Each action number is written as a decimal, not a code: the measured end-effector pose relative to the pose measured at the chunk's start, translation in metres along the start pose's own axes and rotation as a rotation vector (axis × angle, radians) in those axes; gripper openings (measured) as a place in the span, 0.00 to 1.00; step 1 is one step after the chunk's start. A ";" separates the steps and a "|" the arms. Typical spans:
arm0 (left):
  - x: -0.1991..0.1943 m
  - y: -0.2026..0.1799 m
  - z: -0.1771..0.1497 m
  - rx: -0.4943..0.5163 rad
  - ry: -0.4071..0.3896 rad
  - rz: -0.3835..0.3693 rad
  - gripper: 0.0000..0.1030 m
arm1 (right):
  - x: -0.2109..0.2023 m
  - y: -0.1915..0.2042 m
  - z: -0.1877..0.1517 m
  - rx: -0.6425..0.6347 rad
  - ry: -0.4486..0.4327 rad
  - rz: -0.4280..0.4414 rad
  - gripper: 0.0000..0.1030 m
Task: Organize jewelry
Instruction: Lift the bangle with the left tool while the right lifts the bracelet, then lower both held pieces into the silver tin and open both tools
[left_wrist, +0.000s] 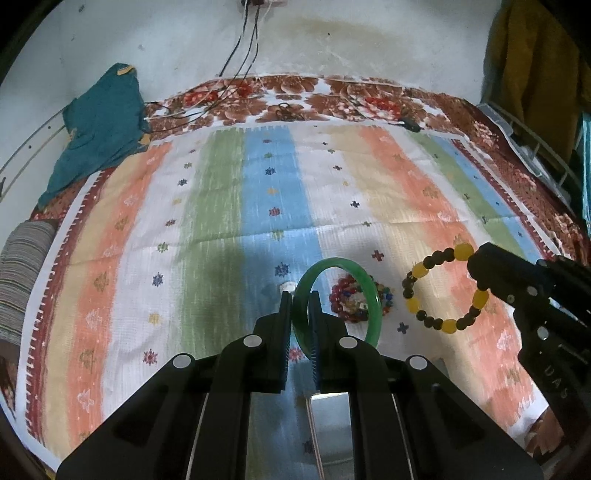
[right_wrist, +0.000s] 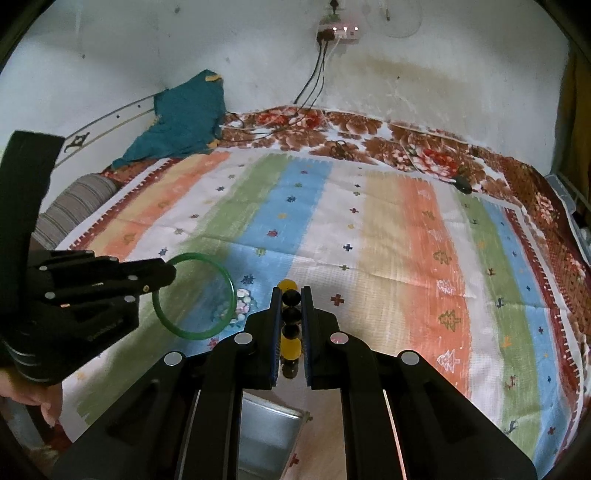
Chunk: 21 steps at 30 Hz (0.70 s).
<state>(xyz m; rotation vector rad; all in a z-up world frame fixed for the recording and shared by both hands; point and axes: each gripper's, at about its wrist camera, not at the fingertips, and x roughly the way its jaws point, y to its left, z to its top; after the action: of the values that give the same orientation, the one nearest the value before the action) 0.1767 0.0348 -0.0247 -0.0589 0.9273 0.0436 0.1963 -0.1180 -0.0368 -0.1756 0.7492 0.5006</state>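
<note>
So far, the sorting looks to be somewhere in its middle, judging by what each gripper carries and what lies on the cloth. The left gripper (left_wrist: 300, 295) has its fingers closed narrow on the rim of a green bangle (left_wrist: 364, 284), which stands upright between the pads and hangs clear above the striped bedspread (left_wrist: 221, 206). The right gripper (right_wrist: 290, 295) is clamped on a yellow-and-dark beaded bracelet (left_wrist: 445, 290); seen from the left wrist, the loop dangles open from the gripper's tips, well beside the bangle and not touching it.

Below and partly behind the bangle, a cluster of red and multicoloured beads (left_wrist: 351, 299) rests on the cloth, and a small pale piece (left_wrist: 287, 286) lies just beyond the left fingertips — what it is, I cannot tell. From the right wrist a pale beaded piece (right_wrist: 243, 301) shows through and beside the bangle's ring, also lying loose.

A shiny metal tin (right_wrist: 269, 432) sits at the near edge under the right gripper; a similar bright surface shows under the left one. It is probably where the pieces go, though that is a guess, and its inside is hidden, so whether anything has been stowed cannot be read.

What seems left: both held pieces have yet to be set down in their place, and at least two or three loose items on the bedspread are not yet collected.
</note>
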 end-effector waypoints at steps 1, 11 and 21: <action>-0.001 -0.001 -0.001 0.002 0.001 -0.003 0.08 | -0.001 0.000 -0.001 0.002 -0.001 0.001 0.10; -0.021 -0.008 -0.016 0.010 -0.017 -0.021 0.09 | -0.017 0.006 -0.014 0.010 -0.006 0.016 0.10; -0.040 -0.016 -0.036 0.013 -0.032 -0.022 0.09 | -0.031 0.008 -0.031 0.018 0.001 0.025 0.10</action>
<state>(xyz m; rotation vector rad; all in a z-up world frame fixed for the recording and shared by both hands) 0.1251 0.0157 -0.0136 -0.0559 0.8947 0.0176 0.1543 -0.1326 -0.0376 -0.1495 0.7577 0.5173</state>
